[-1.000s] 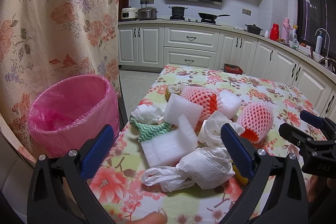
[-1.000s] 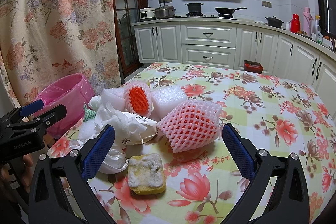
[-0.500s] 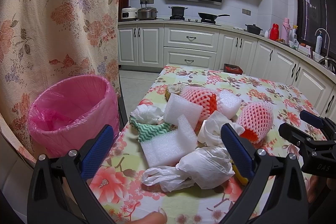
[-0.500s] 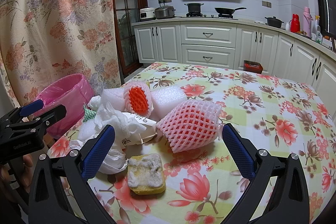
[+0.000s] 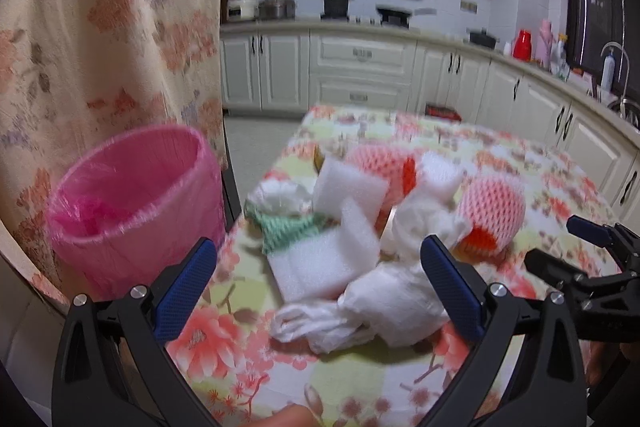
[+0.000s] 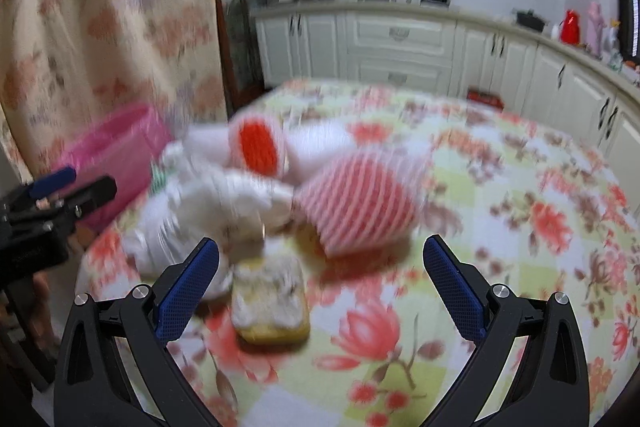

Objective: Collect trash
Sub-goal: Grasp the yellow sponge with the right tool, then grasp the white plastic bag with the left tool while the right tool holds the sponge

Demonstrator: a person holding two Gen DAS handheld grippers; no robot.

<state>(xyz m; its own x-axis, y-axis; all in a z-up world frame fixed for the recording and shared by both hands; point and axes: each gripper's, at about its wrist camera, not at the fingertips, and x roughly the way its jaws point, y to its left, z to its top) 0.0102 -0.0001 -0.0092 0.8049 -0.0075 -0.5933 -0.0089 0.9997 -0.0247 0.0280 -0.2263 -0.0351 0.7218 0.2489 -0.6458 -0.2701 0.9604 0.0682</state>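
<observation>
A heap of trash lies on the floral tablecloth (image 5: pixel 360 379): white foam blocks (image 5: pixel 320 267), a crumpled white plastic bag (image 5: pixel 384 303), a green-striped wrapper (image 5: pixel 286 231) and pink foam fruit nets (image 5: pixel 494 207). My left gripper (image 5: pixel 318 291) is open, its fingers straddling the foam blocks and the bag without touching them. In the right wrist view, a yellow sponge (image 6: pixel 272 303) lies between the fingers of my open right gripper (image 6: pixel 320 287), with a pink net (image 6: pixel 360 207) just beyond. A bin with a pink liner (image 5: pixel 132 207) stands left of the table.
A floral curtain (image 5: pixel 100 27) hangs behind the bin. White kitchen cabinets (image 5: pixel 360 75) and a counter with pots run along the far wall. The right part of the tablecloth (image 6: pixel 540 227) holds no trash. The right gripper (image 5: pixel 592 267) shows at the edge of the left wrist view.
Both views have turned blurry and both grippers have shifted slightly toward the trash heap. The right gripper's view has swung a little left. The trash itself has not moved.
</observation>
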